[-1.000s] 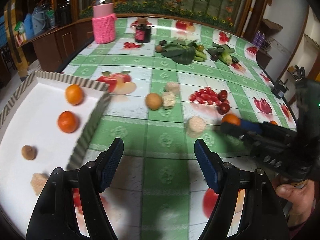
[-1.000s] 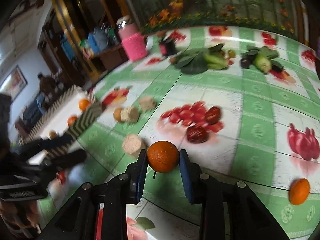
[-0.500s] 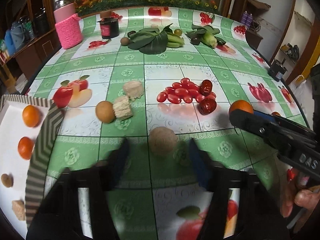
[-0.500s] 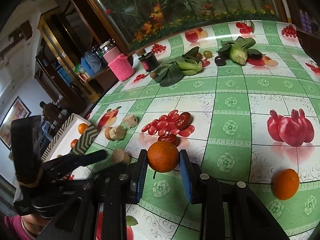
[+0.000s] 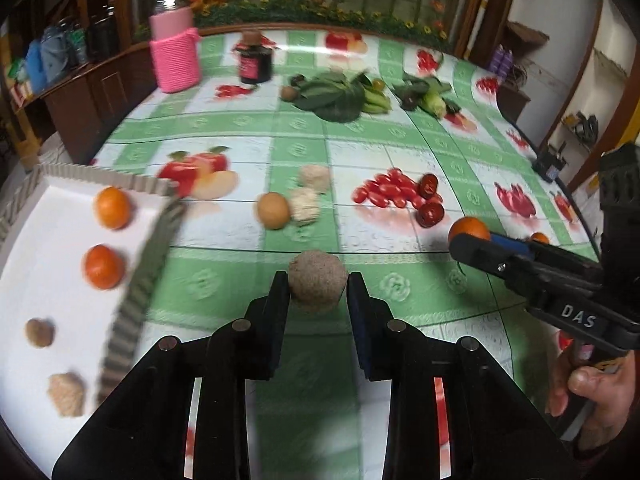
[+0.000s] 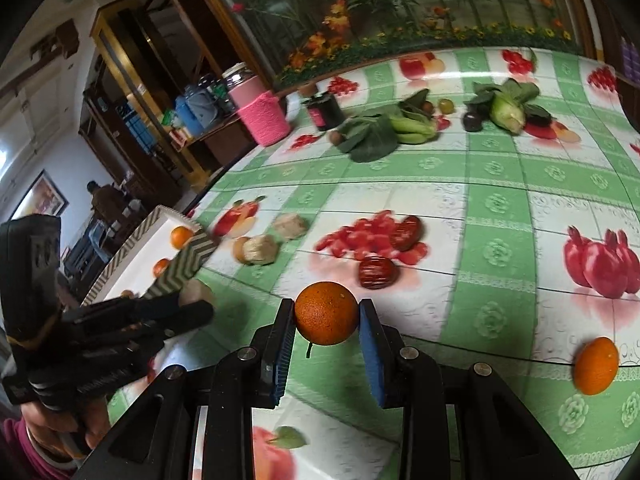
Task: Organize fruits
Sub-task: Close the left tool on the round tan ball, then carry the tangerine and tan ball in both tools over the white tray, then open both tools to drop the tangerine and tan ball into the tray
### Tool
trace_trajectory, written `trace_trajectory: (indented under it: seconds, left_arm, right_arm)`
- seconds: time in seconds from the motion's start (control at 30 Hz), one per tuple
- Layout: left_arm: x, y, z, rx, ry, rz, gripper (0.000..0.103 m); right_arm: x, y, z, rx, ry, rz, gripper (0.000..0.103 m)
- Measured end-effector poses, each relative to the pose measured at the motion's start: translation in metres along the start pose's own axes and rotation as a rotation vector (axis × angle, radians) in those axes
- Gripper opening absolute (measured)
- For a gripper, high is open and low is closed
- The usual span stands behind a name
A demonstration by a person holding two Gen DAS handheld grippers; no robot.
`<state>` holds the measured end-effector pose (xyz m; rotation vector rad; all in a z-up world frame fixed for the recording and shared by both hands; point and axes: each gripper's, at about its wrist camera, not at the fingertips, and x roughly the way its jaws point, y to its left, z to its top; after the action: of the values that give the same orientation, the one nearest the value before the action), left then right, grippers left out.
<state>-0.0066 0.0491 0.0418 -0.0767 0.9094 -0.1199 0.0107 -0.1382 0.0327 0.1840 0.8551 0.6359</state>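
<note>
Gripping a rough tan ball between its two pads, the left gripper sits low over the tablecloth, just right of the tray. The right gripper is clamped on an orange, pads pressed to both its sides, above a green square of the cloth. In the left view the tray holds two oranges, a small brown fruit and a pale lump on its white floor. Loose on the cloth beyond the ball lie a brown round fruit touching a pale lump, another lump just behind, and two dark red dates beside printed tomatoes. A second orange rests alone on the cloth to the right of the right gripper. Far back stand a pink-sleeved jar, a dark jar and leafy greens with corn.
</note>
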Motion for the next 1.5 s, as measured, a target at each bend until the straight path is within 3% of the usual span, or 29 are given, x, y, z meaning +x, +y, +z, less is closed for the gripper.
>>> trace_trajectory:
  seconds: [0.53,0.77,1.1,1.5]
  left_arm:
    - [-0.099,0.132,-0.04,-0.229,-0.143,0.193,0.029]
    - [-0.113,0.172,-0.064,-0.305,-0.133,0.239,0.029]
    - [-0.106,0.189,-0.084,-0.333,-0.083,0.259,0.029]
    - [-0.09,0.191,-0.088,-0.333,-0.043,0.26,0.029]
  right_arm:
    - [0.035,0.109,0.002,-0.184,0.055,0.1,0.031]
    - [0.059,0.155,0.003,-0.264,0.091,0.136,0.031]
    - [0.103,0.211,0.01,-0.378,0.16,0.175,0.031]
    - [0.155,0.233,0.01,-0.449,0.249,0.141,0.031]
